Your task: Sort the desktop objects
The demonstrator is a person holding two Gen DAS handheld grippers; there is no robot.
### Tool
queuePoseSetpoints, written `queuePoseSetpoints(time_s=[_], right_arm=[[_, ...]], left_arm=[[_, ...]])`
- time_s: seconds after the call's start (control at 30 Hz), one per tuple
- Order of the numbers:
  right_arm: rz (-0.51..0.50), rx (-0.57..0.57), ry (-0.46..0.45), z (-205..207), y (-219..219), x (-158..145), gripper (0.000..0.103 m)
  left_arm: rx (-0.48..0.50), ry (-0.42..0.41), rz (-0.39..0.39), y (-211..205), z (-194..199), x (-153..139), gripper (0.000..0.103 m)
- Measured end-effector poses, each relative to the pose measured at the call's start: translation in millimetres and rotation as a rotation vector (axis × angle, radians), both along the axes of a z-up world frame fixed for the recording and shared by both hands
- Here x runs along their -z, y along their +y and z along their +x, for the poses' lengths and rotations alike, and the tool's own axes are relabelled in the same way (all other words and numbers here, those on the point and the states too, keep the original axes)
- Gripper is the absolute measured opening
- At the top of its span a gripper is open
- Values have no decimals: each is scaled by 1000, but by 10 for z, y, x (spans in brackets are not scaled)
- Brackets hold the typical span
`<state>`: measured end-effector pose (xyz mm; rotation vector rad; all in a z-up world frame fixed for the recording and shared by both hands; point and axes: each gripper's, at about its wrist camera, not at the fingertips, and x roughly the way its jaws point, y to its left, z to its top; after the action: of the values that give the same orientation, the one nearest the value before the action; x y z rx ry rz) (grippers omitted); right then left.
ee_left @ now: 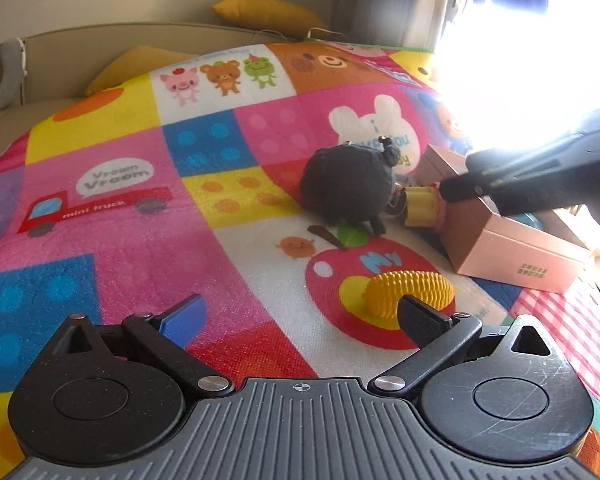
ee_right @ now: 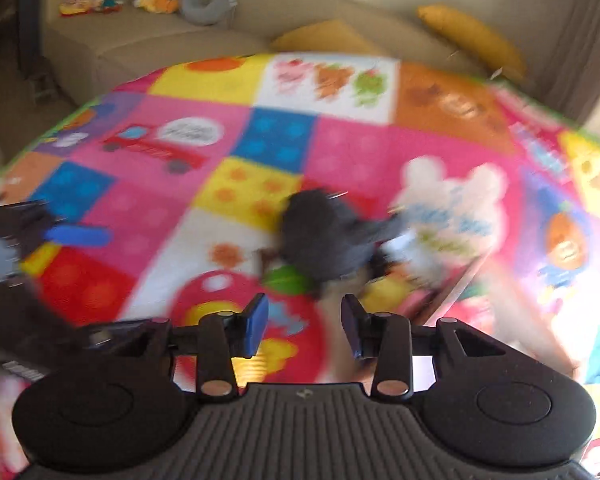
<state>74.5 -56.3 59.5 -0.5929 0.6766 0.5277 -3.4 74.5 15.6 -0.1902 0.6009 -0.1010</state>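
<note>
**Both grippers empty over the play mat**

Bright patchwork play mat (ee_left: 228,240) covers the surface, with a beige sofa (ee_right: 148,40) and yellow cushions behind it. Nearest the left gripper (ee_left: 300,320), whose jaws stand wide apart with nothing between them, lies a yellow toy corn cob (ee_left: 410,294) on the red apple print, just beyond the right-hand finger. Farther off sits a dark plush toy (ee_left: 348,188), touching a small yellow ridged toy (ee_left: 420,206) beside a pink cardboard box (ee_left: 512,256). The right gripper (ee_right: 305,330) hangs partly open and empty, its view blurred, the plush just ahead.
</note>
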Motion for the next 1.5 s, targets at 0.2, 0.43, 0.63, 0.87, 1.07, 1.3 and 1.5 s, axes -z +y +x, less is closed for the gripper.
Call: queuePoseSetpoints(time_s=[0.2, 0.43, 0.63, 0.87, 1.07, 1.3, 1.5], right_arm=[[-115, 167, -45, 457, 41, 249, 50], [-214, 149, -74, 543, 276, 526, 52], [-290, 96, -163, 464, 406, 691, 9], [-298, 38, -238, 176, 383, 627, 6], [-295, 131, -249, 242, 323, 586, 40], [-282, 257, -172, 518, 401, 703, 50], [-328, 290, -131, 753, 427, 869, 51]], left_arm=[[68, -16, -4, -141, -26, 15, 103], [72, -2, -76, -57, 10, 59, 103], [66, 2, -145, 29, 23, 91, 103], [62, 0, -141, 21, 14, 88, 103], [55, 2, -123, -5, 14, 88, 103], [65, 14, -57, -101, 19, 82, 103], [66, 12, -75, -77, 13, 84, 103]])
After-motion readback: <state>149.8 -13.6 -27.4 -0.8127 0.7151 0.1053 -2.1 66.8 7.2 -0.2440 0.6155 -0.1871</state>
